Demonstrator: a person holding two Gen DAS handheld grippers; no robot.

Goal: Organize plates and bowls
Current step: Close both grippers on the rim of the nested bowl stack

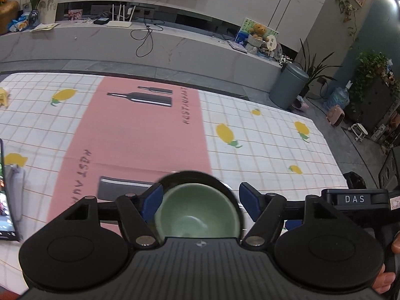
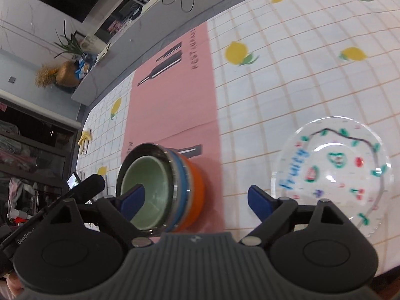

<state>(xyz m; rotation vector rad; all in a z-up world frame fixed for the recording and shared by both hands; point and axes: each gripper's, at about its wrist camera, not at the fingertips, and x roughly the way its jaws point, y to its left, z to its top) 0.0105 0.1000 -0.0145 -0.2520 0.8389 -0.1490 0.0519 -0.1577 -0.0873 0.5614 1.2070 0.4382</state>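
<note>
**Nested bowls done, clear plate lying off to the right**

The left tool and right tool are both standing wide with nothing held. The pale green ceramic bowl is sitting inside a steel, blue and orange bowl stack on the pink strip of the lemon-print tabletop. The clear glass plate with fruit drawings is lying flat, apart from the stack on its right, nearest the right tool's right-hand finger; that hand looks better placed for it.

Soft, even indoor light lit both views; fisheye bending curved the edges, and motion blur smeared the glass plate.
</note>
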